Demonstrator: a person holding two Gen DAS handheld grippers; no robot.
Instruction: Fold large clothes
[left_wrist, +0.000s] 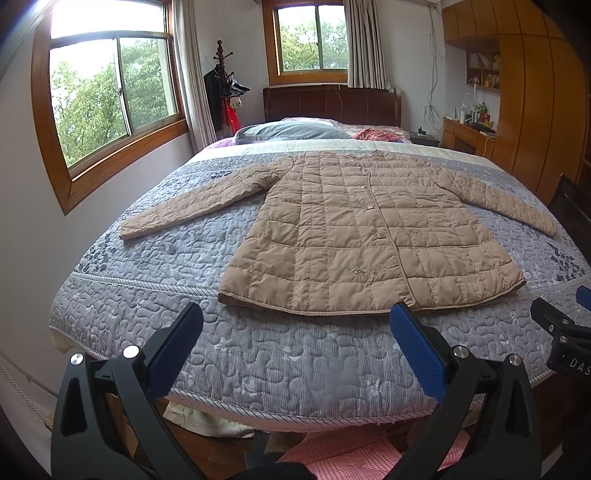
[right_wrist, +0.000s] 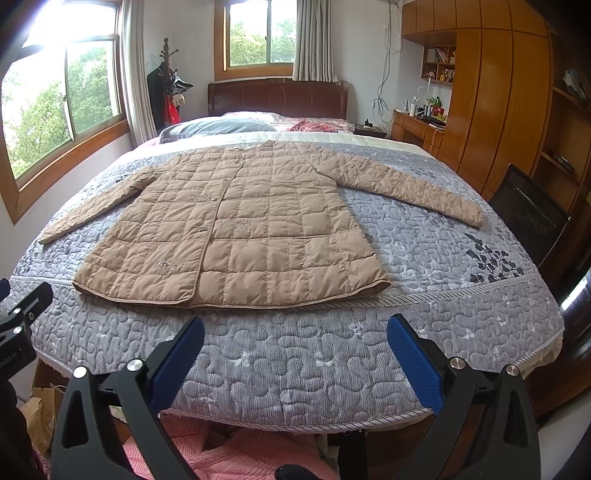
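A tan quilted coat lies flat and face up on the bed, buttoned, both sleeves spread out to the sides, hem toward me. It also shows in the right wrist view. My left gripper is open and empty, held above the bed's foot edge, just short of the hem. My right gripper is open and empty too, near the hem's right part. The right gripper's side shows at the right edge of the left wrist view.
A grey-blue quilted bedspread covers the bed. Pillows and a dark wooden headboard are at the far end. Pink checked cloth lies below the bed's foot. A wooden wardrobe and a dark chair stand at the right.
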